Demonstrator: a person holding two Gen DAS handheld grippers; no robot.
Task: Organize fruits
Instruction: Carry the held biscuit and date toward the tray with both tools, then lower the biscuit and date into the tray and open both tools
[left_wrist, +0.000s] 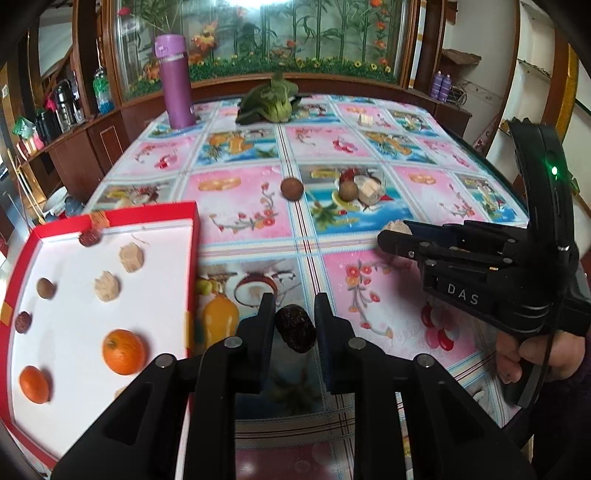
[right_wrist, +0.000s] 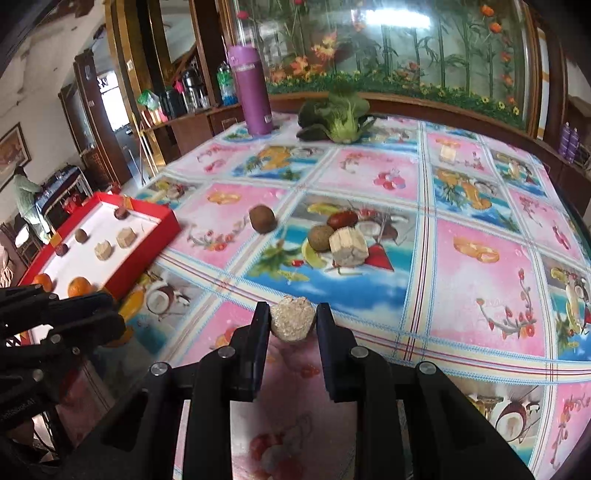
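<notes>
- left gripper (left_wrist: 294, 325): narrow, fingers closed on a dark wrinkled date (left_wrist: 296, 328), held above the tablecloth (left_wrist: 369, 295) just right of the red tray (left_wrist: 110, 221).
- right gripper (right_wrist: 293, 321): narrow, clamped on a pale cut chunk (right_wrist: 293, 320), near the table's front.
- tray holds two oranges (left_wrist: 123, 351), dates, a brown round fruit and pale chunks in loose groups.
- still loose on the cloth: brown fruit (right_wrist: 262, 219), a second brown fruit (right_wrist: 320, 238) touching a pale block (right_wrist: 348, 246).
- recommendation: carry each piece well over the tray wall, lower beside its like kind, open only when low, to prevent rolling.
</notes>
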